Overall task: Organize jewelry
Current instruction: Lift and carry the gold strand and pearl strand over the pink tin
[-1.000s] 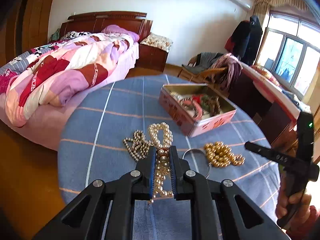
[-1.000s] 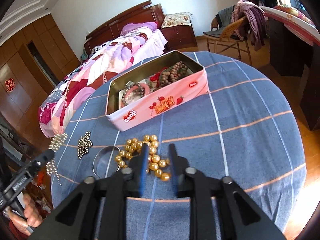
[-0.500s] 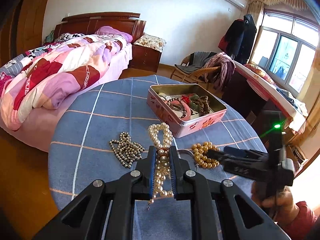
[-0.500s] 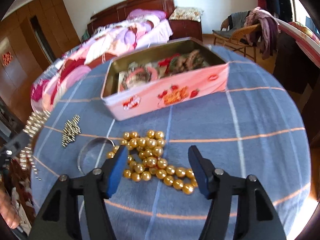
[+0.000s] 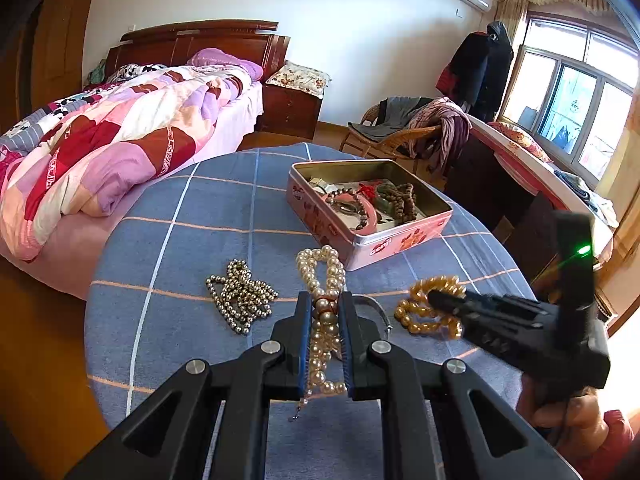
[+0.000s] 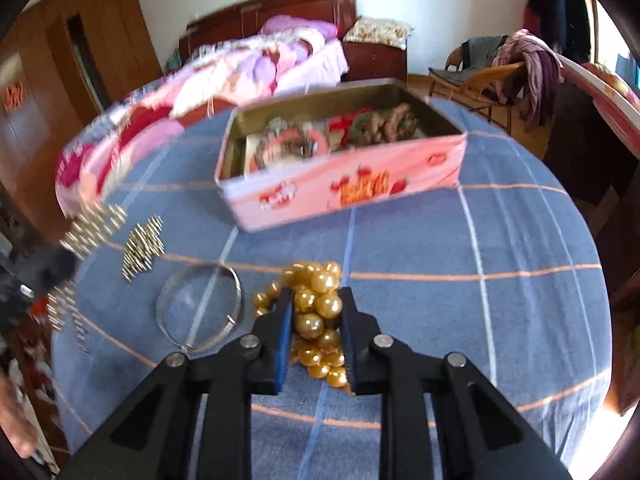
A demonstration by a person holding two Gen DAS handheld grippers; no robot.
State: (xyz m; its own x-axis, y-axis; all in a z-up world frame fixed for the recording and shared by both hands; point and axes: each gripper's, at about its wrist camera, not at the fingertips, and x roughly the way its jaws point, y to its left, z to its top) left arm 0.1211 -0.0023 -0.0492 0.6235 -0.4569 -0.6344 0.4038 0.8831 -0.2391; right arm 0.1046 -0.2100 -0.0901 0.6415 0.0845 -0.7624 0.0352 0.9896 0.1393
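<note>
On the blue checked tabletop (image 5: 192,240) the left claw (image 5: 325,312) is clamped on the pearl strand (image 5: 322,276), and to its right the right claw (image 6: 316,308) is closing around the gold bead string (image 6: 316,304), near the pink tin (image 6: 344,188).

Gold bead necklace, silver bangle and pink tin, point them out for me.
gold bead necklace (image 6: 322,303), right wrist view, a bead between the claw's pads
silver bangle (image 6: 238,295), right wrist view, its right rim
pink tin (image 6: 344,190), right wrist view, its front wall
</note>
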